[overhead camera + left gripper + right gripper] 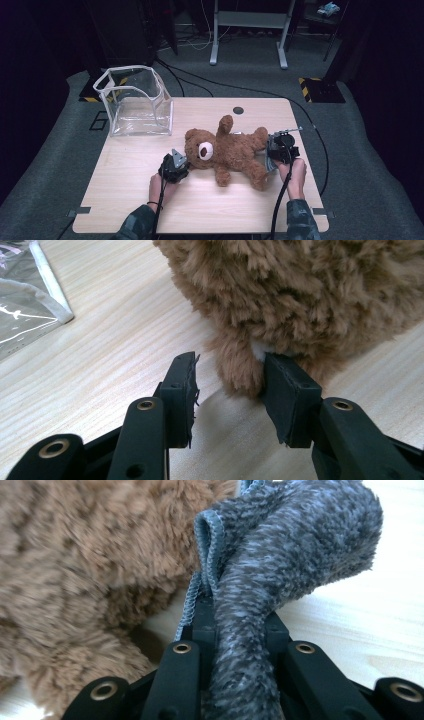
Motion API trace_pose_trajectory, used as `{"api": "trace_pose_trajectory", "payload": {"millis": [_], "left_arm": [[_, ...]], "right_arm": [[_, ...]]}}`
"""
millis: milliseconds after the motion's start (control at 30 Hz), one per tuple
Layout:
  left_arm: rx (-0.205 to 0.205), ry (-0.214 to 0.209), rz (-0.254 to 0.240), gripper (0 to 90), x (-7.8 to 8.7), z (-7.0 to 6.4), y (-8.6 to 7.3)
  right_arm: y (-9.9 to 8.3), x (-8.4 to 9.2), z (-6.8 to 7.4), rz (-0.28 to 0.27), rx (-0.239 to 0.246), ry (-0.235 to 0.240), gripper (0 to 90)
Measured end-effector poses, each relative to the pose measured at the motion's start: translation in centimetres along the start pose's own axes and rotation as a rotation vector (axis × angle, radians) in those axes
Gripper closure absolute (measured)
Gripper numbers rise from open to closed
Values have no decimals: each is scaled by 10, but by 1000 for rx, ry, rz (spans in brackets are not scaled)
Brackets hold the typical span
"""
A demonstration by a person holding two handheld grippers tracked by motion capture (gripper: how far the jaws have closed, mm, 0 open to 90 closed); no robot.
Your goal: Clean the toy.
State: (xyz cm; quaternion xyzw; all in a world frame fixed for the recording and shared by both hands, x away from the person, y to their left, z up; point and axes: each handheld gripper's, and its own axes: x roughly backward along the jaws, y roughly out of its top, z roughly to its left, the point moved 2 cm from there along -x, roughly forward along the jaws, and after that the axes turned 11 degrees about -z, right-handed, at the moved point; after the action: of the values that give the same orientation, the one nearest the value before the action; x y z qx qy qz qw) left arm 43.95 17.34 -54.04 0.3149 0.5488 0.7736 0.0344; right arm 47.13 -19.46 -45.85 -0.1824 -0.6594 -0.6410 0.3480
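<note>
The right gripper (235,615) is clamped on a grey fleece cloth (280,580); the jaws pinch a folded, stitched edge, and most of the fabric hangs free above them. The grip holds only a narrow fold. If the cloth snags on the fur during a pull, the fold may slip out of the jaws.

The left gripper (227,390) stands with its jaws apart around a small tuft of the teddy bear (300,295), apparently an ear. One pad touches the fur; the other stands clear of it. Closing here risks catching only loose pile, so the bear could slide rather than be held.

The teddy bear (227,152) lies on its back at the middle of the table (130,200), between the two grippers. It is soft and light, so an uneven pull from one side is likely to drag or roll it.

A clear plastic bag (135,102) stands open at the far left corner, well apart from the bear.
</note>
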Motion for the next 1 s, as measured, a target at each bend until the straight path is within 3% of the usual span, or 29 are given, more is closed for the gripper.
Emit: {"api": "trace_pose_trajectory", "payload": {"millis": [100, 200, 267, 367, 433, 567, 633, 733, 833, 900, 1000], "left_arm": [[2, -1, -3, 567, 0, 0, 0], [2, -3, 0, 567, 0, 0, 0], [1, 1, -3, 567, 0, 0, 0], [0, 0, 0, 567, 0, 0, 0], [0, 0, 0, 567, 0, 0, 0], [2, -2, -3, 567, 0, 0, 0], [2, -2, -3, 567, 0, 0, 0], [2, -3, 0, 567, 0, 0, 0], [3, -4, 0, 568, 0, 0, 0], [6, -4, -2, 567, 0, 0, 0], [7, -7, 1, 568, 0, 1, 0]], "right_arm": [[4, 8, 1, -23, -10, -10, 761], [4, 18, 1, -24, 27, -44, 761], [2, 24, 5, -21, 33, -38, 761], [0, 33, 15, -34, 44, 3, 761], [2, 34, 23, -46, 46, 62, 760], [9, 20, 43, -37, 88, 142, 757], [12, 7, 46, -24, 105, 136, 758], [13, -8, 39, -14, 79, 115, 758], [10, -20, 26, 17, 68, 26, 759], [8, -21, 19, 22, 43, 2, 758], [11, -4, 21, -47, 35, 9, 758]]}}
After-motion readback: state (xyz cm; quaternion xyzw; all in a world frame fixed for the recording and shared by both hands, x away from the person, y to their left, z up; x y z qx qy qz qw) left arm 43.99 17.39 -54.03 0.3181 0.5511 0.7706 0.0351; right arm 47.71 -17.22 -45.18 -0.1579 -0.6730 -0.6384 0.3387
